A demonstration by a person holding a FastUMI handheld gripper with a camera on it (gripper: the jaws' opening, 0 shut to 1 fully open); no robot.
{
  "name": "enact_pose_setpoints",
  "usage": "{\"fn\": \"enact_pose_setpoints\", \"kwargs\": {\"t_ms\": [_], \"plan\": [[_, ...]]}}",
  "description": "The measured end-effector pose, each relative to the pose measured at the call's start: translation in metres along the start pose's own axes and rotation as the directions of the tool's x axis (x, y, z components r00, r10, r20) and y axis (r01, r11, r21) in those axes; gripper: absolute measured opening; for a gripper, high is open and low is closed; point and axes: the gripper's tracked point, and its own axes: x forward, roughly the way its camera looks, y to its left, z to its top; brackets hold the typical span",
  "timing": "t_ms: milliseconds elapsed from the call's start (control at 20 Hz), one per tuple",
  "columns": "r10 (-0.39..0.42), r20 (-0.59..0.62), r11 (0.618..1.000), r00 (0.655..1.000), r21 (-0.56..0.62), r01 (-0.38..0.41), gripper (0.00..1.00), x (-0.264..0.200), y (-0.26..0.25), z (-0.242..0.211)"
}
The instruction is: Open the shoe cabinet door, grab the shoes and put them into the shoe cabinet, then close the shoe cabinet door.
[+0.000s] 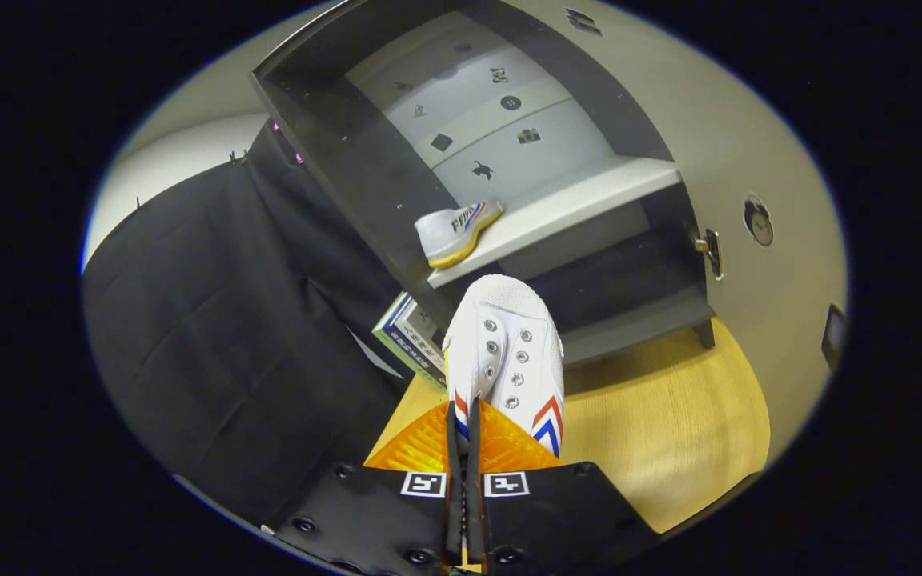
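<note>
Test booth: black cloth wall (pixel 213 320), shoe cabinet (pixel 365 168)

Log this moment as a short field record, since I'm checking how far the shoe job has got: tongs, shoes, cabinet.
tongs: closed on the side wall of the held shoe
held shoe: white, lifted, toe pointing at the cabinet, in front of the shelf
stored shoe: on the white shelf, near its left end
cabinet door: open, swung to the right
progress: one shoe in, second not yet placed

Fingers (pixel 509 440) hide the held shoe's (pixel 509 352) heel; cabinet (pixel 349 160) top cropped.
</note>
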Motion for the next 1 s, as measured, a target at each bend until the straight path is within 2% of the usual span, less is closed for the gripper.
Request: {"fn": "enact_pose_setpoints", "kwargs": {"t_ms": [550,1000], "plan": [[0.003,0.195,0.999,0.981,-0.048,0.007,0.03,0.047,0.019,0.137],[-0.101,0.265,0.989,0.959,-0.077,0.125,0.03,0.112,-0.017,0.222]]}}
